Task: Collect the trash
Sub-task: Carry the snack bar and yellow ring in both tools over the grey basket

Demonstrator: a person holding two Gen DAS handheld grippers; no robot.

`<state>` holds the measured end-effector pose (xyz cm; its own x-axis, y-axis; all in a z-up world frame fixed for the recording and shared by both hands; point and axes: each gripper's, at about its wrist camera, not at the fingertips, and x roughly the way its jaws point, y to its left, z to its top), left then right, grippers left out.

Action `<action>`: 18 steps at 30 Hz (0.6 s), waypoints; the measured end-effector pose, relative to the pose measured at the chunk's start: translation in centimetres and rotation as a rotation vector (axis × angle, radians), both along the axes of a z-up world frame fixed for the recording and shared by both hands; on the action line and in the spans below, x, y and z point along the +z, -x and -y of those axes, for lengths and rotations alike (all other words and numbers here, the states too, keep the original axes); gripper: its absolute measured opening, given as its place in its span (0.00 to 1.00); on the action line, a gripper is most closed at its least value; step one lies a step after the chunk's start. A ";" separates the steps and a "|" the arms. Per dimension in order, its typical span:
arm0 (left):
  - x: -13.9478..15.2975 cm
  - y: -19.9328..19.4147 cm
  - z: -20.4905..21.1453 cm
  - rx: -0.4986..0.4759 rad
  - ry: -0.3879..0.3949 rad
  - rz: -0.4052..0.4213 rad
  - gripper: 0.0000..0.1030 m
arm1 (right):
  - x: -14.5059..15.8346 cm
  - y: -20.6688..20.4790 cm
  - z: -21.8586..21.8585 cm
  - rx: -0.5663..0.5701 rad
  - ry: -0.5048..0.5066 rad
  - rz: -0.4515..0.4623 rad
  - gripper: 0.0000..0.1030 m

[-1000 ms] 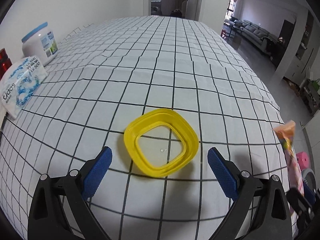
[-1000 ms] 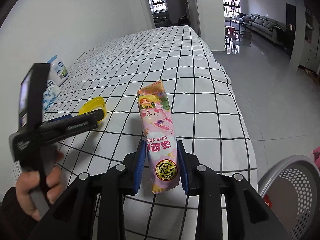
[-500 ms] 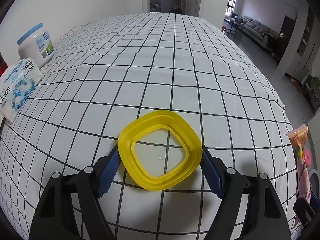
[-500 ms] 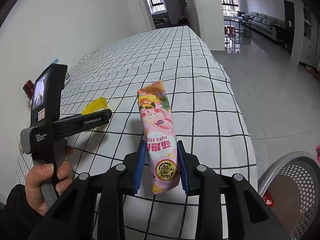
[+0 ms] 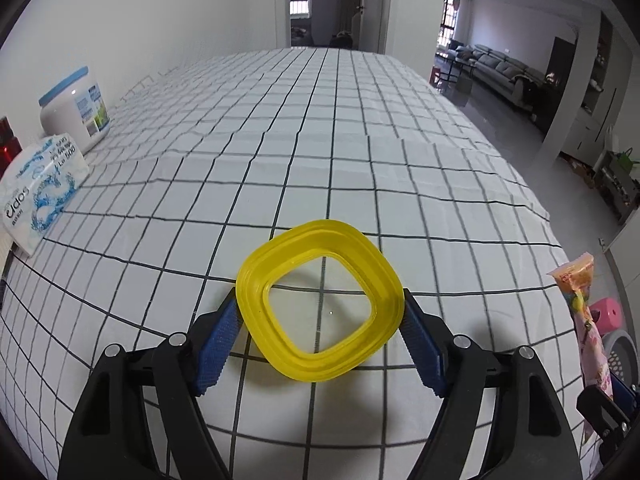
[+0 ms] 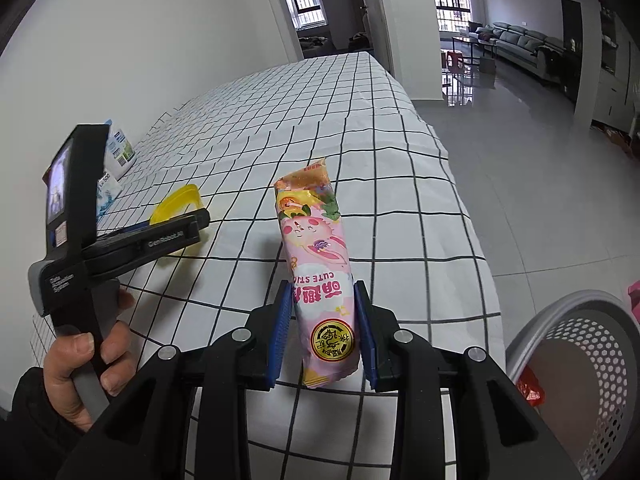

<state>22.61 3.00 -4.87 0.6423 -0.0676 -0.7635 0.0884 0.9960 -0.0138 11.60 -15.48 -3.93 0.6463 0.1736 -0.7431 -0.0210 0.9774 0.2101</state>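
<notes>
A yellow squarish plastic ring (image 5: 384, 276) is clamped at both sides by the blue pads of my left gripper (image 5: 320, 300). The ring hangs tilted just above the checked tablecloth (image 5: 320, 140). In the right wrist view the same ring (image 6: 178, 202) shows past the left gripper (image 6: 192, 220), which a hand (image 6: 80, 352) holds. My right gripper (image 6: 322, 292) is shut on a pink snack wrapper (image 6: 316, 240), which stands upright near the table's right edge. That wrapper (image 5: 588, 312) also shows at the far right of the left wrist view.
A grey mesh waste basket (image 6: 568, 308) stands on the floor just right of the table, with a red scrap (image 6: 530, 390) inside. A white tub (image 5: 76, 108) and a tissue pack (image 5: 40, 188) sit at the table's left edge by the wall. A pink stool (image 5: 606, 312) stands beyond the basket.
My left gripper moved in around the yellow ring, closed its pads on both sides and tipped it up off the cloth. The right gripper and its wrapper kept still.
</notes>
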 end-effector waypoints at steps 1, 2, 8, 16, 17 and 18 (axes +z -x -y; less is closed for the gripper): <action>0.2 0.3 0.1 -0.005 -0.003 0.009 0.72 | 0.0 0.2 0.1 -0.004 0.001 0.001 0.29; 0.4 0.7 0.3 -0.010 -0.007 0.019 0.72 | 0.1 0.3 0.2 -0.007 0.001 0.002 0.29; 1.8 3.0 1.7 -0.058 -0.029 0.061 0.72 | 0.5 1.4 0.9 -0.023 0.007 0.012 0.29; 3.0 5.1 2.3 -0.109 -0.018 0.075 0.72 | 1.2 3.0 2.2 -0.058 0.012 0.029 0.29; 3.1 5.4 2.5 -0.115 -0.018 0.077 0.72 | 1.2 3.3 2.4 -0.063 0.012 0.032 0.29; 3.4 5.8 2.7 -0.123 -0.017 0.083 0.72 | 1.4 3.6 2.7 -0.072 0.013 0.036 0.29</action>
